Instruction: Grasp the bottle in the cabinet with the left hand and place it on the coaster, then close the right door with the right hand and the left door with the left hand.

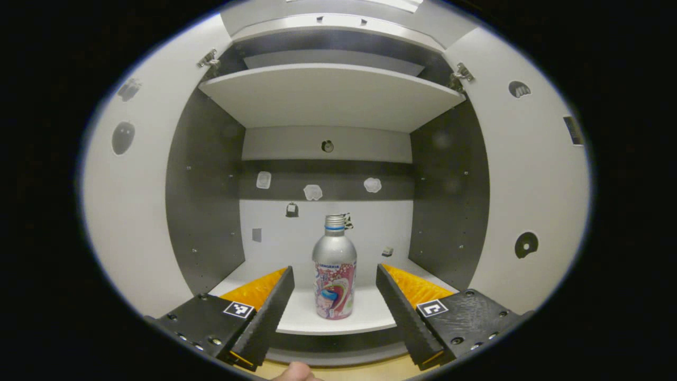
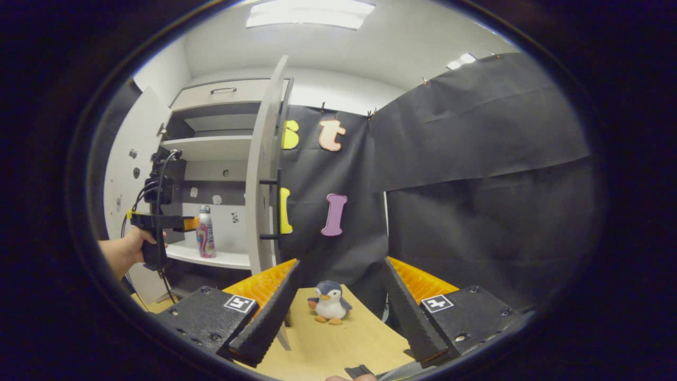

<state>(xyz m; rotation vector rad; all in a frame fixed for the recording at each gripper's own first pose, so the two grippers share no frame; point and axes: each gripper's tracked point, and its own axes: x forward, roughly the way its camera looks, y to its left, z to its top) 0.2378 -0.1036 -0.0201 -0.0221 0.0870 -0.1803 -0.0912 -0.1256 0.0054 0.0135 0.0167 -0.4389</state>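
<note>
In the left gripper view, the left gripper (image 1: pixel 334 296) faces the open cabinet (image 1: pixel 211 174) with its fingers spread wide and empty; the bottle (image 1: pixel 334 270), silvery with a ribbed neck and a pink printed wrap, stands upright on the lower shelf (image 1: pixel 296 317) ahead, centred between the fingers, so I judge the grasp is not yet made and calls for moving straight in, then closing. In the right gripper view, the right gripper (image 2: pixel 338 312) waits with fingers wide over the table (image 2: pixel 328 344), a toy penguin (image 2: pixel 330 302) ahead between them, and the bottle stands far off to the left of the fingers, just beyond the left gripper.
</note>
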